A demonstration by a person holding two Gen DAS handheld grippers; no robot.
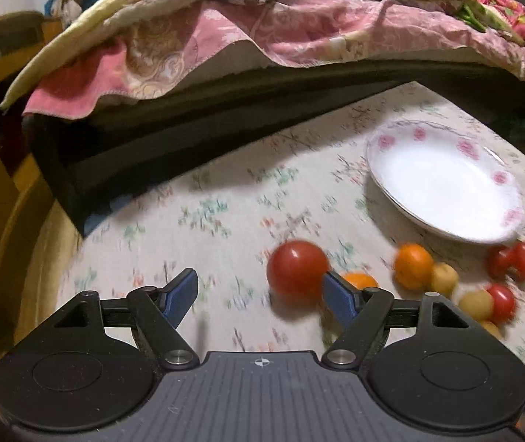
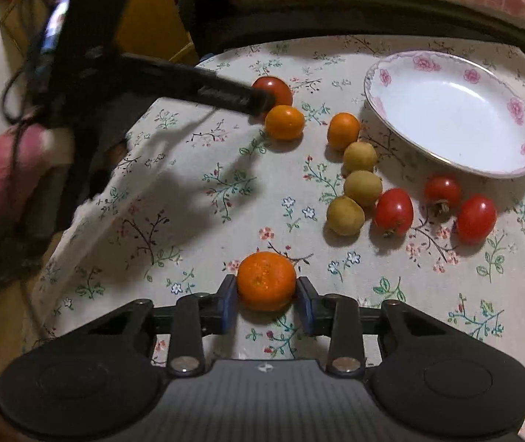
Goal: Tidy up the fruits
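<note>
The white plate [image 2: 410,118] sits empty, ahead and to the right of my right gripper [image 2: 266,300], whose jaws flank the nearest orange [image 2: 266,281], seemingly just touching. My left gripper [image 1: 260,294] is spread wide, its right finger beside the big tomato [image 1: 296,272].

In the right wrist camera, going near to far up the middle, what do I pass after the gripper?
Right gripper around the near orange → lowest yellow fruit → the orange beside the left gripper's tip → large tomato.
</note>
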